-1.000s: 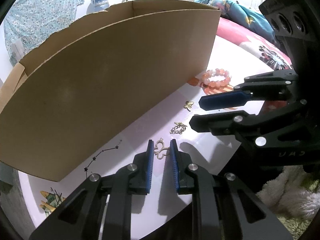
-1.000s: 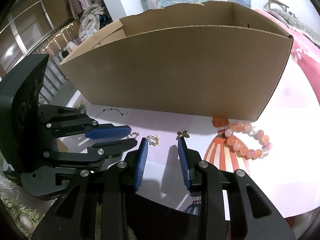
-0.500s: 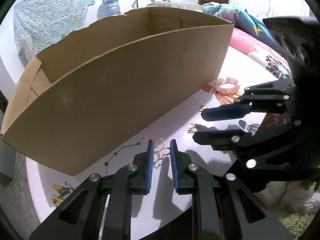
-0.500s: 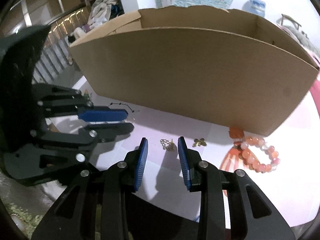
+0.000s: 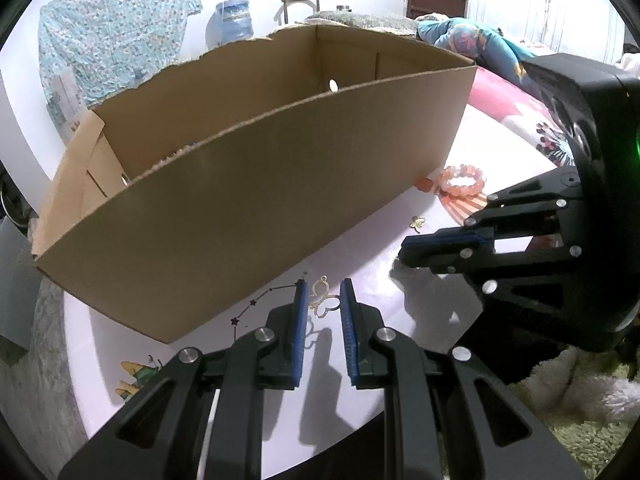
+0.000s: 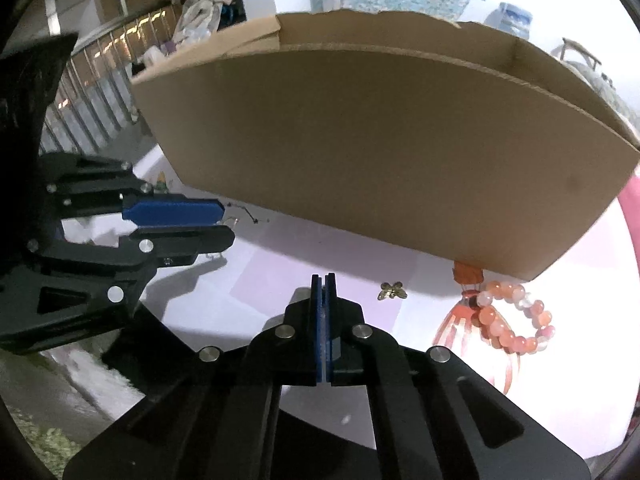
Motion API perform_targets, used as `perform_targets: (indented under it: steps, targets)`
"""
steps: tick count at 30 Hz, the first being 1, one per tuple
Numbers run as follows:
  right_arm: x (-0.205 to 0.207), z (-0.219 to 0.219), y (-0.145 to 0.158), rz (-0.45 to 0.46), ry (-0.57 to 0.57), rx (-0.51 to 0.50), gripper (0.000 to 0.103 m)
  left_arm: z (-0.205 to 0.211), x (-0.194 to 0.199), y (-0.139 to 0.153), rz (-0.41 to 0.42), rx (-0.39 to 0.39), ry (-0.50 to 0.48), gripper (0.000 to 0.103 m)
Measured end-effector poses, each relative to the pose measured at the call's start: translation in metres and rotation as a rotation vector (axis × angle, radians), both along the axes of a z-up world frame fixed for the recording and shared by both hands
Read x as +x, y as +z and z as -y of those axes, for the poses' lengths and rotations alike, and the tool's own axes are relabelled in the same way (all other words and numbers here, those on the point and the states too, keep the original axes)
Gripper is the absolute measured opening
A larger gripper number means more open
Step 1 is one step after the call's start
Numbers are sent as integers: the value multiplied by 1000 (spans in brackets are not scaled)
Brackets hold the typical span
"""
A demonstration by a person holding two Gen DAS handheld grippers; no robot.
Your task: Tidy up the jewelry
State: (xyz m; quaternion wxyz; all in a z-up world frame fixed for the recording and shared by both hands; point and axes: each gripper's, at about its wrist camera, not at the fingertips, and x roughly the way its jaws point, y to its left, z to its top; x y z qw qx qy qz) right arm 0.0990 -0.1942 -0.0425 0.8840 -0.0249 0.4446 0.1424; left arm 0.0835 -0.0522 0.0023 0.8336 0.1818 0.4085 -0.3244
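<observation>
A small gold openwork butterfly charm point(image 5: 322, 300), thin and wiry with a loop at its top, sits pinched between the ribbed blue pads of the left gripper point(image 5: 323, 300), whose jaws stand narrow and clamp it by its wings above the table point(image 5: 360, 264). The table top is smooth, glossy and pale, printed with a dotted constellation line point(image 5: 260, 300) and colourful drawings, and its rounded edge curves close below both tools.

The right gripper point(image 6: 324, 280) has its blue pads pressed flat together; whether anything is caught between them cannot be told. Just beyond and to the right of its tips lies a second, tiny gold bee-shaped charm point(image 6: 393, 291), loose on the table. Farther right rests a bracelet point(image 6: 516, 322) of round, glossy orange and pink beads, lying over a printed striped red figure, near the corner of a cardboard box point(image 6: 380, 152).

The box is long, open-topped, matte brown, with a ragged torn rim on its far wall and round holes in the walls. It fills most of the table behind the jewelry, leaving only a strip of bare surface between its front wall and the table edge.
</observation>
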Motion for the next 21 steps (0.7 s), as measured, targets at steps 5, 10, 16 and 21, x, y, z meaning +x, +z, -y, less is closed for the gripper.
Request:
perform_targets:
  steps: [5, 10, 16, 21]
  targets:
    - [-8, 18, 21, 44, -36, 75, 0, -5, -7, 13, 18, -21, 1, 15]
    - [-19, 37, 46, 111, -51, 124, 0, -10, -15, 36, 44, -70, -2, 15]
    - [-30, 43, 84, 206, -38, 193, 0, -21, -20, 78, 85, -182, -22, 15]
    - [-5, 38, 116, 278, -25, 237, 0, -24, -5, 107, 135, -236, -25, 15]
